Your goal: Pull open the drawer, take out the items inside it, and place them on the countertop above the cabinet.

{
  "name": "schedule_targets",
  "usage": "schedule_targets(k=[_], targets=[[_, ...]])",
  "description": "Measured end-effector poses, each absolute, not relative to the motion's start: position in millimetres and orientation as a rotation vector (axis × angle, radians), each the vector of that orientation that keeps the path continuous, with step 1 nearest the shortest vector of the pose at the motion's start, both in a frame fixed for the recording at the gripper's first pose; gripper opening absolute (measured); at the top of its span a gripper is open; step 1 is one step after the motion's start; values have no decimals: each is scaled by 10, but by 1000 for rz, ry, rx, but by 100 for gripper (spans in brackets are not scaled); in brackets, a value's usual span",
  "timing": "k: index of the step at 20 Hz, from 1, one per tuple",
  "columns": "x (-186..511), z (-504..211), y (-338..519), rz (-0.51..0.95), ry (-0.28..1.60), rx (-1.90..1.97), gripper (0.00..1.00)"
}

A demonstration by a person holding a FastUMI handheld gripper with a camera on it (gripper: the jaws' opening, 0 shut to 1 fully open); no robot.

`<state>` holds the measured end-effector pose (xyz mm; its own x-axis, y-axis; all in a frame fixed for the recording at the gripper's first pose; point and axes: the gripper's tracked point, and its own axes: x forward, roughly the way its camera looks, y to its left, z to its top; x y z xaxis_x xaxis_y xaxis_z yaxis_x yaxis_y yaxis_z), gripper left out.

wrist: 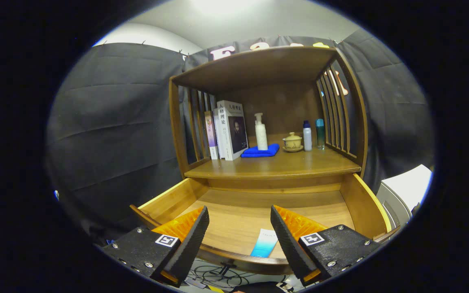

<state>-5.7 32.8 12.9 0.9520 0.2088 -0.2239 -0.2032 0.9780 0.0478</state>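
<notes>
tool (pixel 239 228) wide, empty | tube (pixel 264 243) in drawer (pixel 364 203) btwn fingers, nearer right one

gripper (pixel 239 228): two wedge-shaped fingers with ridged inner faces, dark mounting blocks fastened with silver screws, each bearing a square black-and-white marker.

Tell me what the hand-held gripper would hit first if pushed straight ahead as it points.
Probably the drawer: the open hand-held gripper points over its front edge, above the blue-and-white packet. Depth is unclear, so it may meet the drawer floor or back wall.
</notes>
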Motion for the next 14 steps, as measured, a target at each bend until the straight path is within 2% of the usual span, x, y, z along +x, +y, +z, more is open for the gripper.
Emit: schedule_targets(k=[14], targets=[[342, -685, 105, 269, 781, -21, 95]])
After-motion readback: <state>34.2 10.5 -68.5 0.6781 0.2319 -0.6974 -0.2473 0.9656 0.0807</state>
